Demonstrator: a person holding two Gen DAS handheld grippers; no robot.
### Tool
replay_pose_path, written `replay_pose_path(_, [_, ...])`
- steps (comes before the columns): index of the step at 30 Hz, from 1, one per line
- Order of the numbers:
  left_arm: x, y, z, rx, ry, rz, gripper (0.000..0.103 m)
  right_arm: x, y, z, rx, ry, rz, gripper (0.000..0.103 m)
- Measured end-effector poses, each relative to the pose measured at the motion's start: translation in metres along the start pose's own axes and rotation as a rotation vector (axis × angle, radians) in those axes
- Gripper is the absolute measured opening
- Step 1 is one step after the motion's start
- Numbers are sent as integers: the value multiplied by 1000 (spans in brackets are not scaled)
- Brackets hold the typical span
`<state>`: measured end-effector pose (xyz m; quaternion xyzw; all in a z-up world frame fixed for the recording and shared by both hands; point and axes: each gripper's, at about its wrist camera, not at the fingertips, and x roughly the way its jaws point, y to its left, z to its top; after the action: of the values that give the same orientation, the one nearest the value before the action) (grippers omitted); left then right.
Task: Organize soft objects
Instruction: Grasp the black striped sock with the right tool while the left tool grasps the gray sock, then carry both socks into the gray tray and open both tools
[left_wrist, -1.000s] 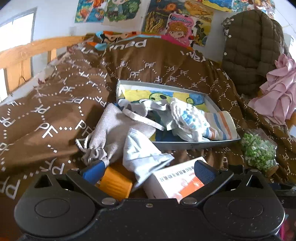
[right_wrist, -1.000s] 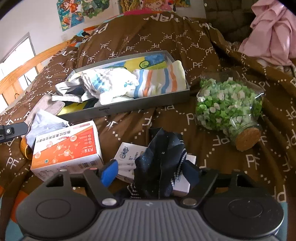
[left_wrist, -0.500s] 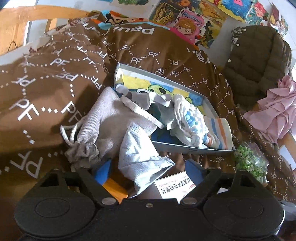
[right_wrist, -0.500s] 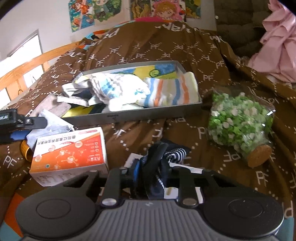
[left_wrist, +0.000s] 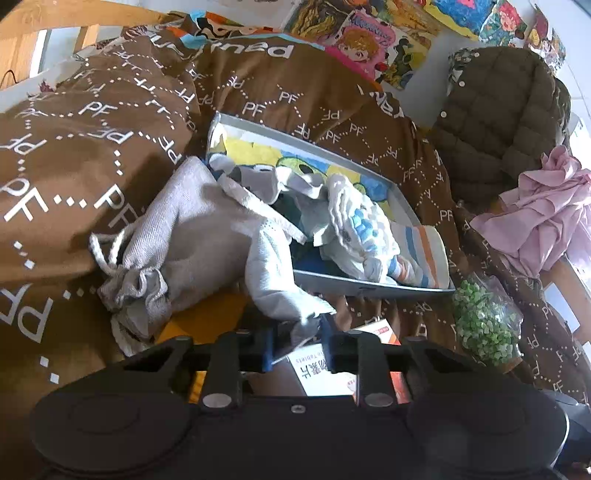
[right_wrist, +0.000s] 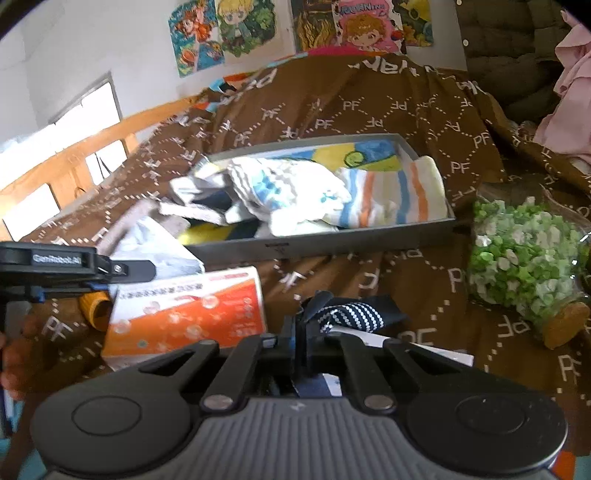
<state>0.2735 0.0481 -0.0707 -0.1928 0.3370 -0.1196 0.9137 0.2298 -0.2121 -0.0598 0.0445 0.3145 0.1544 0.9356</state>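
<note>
I'm pinching the grey sock (left_wrist: 275, 280) with the left gripper (left_wrist: 300, 345) and the dark patterned sock (right_wrist: 351, 314) with the right gripper (right_wrist: 300, 341), both bound for the tray (right_wrist: 332, 245) collecting soft things.

The gray tray (right_wrist: 332, 245) is crowded with a striped towel (right_wrist: 391, 199) and a white bundle (right_wrist: 291, 192), and only its far corner shows bare bottom. In front of the tray, an orange box (right_wrist: 184, 314) lies on the left and a jar of green bits (right_wrist: 524, 258) on the right. Between them is an open strip of brown blanket (right_wrist: 369, 273). A gray pouch (left_wrist: 184, 240) leans against the tray's left end.
</note>
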Motion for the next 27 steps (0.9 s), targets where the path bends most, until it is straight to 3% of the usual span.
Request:
replay_pose_path(9, [-7, -6, 2, 43, -55, 21, 11, -10, 4, 4, 30, -59, 98, 5])
replay_pose_path(17, [-20, -32, 0, 138, -115, -70, 10, -17, 5, 8, 60, -97, 156, 5])
replay_pose_path(27, [-27, -55, 0, 204, -163, -151, 10, -31, 0, 34, 112, -219, 215, 5])
